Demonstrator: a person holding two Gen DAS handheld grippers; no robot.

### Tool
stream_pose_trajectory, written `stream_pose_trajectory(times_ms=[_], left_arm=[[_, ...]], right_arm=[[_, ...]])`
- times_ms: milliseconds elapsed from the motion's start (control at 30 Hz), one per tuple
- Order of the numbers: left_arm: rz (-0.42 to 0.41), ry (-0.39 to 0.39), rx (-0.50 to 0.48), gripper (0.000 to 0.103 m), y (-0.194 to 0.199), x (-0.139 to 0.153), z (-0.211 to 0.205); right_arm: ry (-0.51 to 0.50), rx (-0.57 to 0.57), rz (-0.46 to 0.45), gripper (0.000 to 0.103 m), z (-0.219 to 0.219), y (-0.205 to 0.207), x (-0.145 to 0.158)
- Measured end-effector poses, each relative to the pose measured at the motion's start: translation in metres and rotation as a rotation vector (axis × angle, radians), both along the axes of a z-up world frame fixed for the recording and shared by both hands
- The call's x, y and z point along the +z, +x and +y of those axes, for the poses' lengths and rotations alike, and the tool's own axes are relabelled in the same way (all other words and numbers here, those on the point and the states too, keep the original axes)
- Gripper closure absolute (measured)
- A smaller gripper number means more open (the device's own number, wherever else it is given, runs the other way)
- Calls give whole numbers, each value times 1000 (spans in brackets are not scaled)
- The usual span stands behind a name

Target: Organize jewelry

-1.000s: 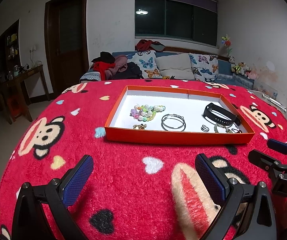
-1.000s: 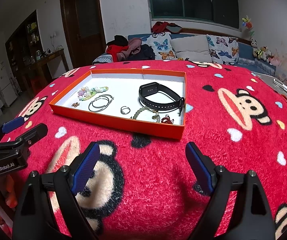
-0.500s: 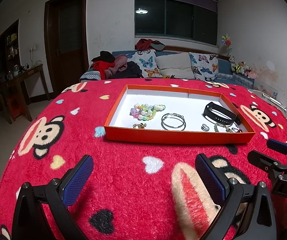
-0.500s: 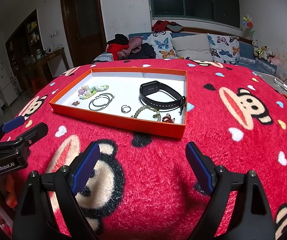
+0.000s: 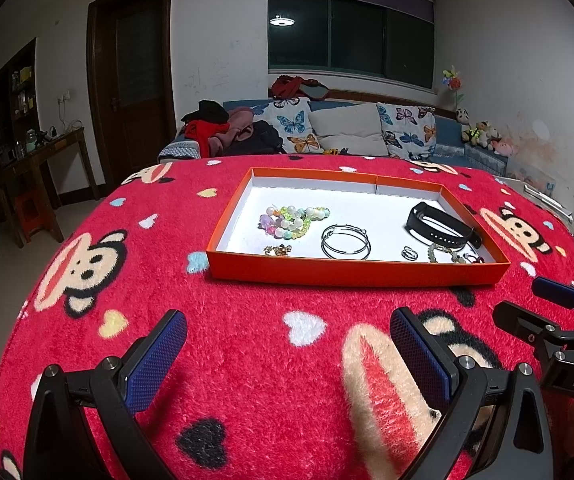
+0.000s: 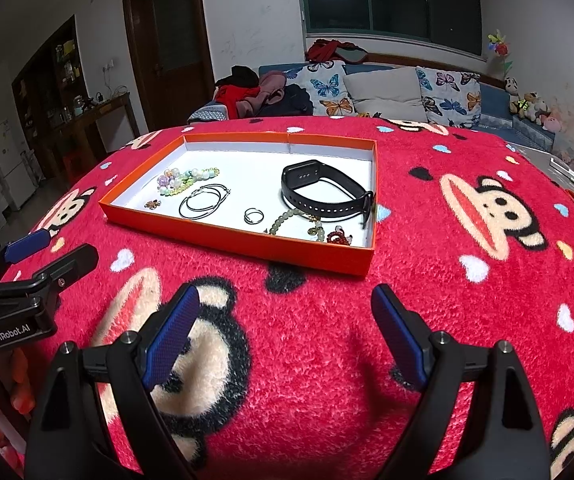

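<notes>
Over the last second almost nothing has changed: both grippers hang low over the near part of the red monkey-print blanket (image 5: 247,320), and the views have crept only a touch. No piece of jewelry has shifted in that time. For the task, I'd judge this a pause. Every piece lies inside the tray and none on the blanket, which fits a sorting about to start as well as one just completed.

The orange tray (image 5: 351,273) sits on the far half of the blanket, its long axis running left to right, its long near wall facing the grippers.

Inside it, the black watch band (image 6: 323,192) lies at the right end, its strap trailing toward the right wall, with the case at the far left of the loop. The pair of thin metal hoops (image 5: 345,242) lie flat and overlapping near the middle. The pastel bead bracelet (image 5: 293,218) is bunched at the left, stretched roughly left to right. A green bead bracelet (image 6: 297,222) curls at the near right, just beside the strap. A small silver ring (image 6: 253,215) lies between hoops and green beads. A tiny gold piece (image 5: 277,250) rests at the near left, a small red charm (image 6: 339,237) at the near right.

The left gripper (image 5: 287,354) and the right gripper (image 6: 285,334) both have their blue pads spread wide, holding nothing.
</notes>
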State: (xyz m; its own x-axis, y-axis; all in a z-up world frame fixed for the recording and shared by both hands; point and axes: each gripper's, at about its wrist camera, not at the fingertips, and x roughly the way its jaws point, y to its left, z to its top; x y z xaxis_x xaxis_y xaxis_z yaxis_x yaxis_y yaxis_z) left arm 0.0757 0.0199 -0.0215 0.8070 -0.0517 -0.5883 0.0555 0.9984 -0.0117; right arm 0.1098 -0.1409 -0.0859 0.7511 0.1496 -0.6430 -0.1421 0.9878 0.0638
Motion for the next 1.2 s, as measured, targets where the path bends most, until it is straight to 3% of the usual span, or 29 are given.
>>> stream_pose_trajectory(times_ms=[1200], left_arm=[[-14, 1, 7, 0, -2, 1, 1]], right_arm=[[1, 0, -2, 15, 0, 0, 1]])
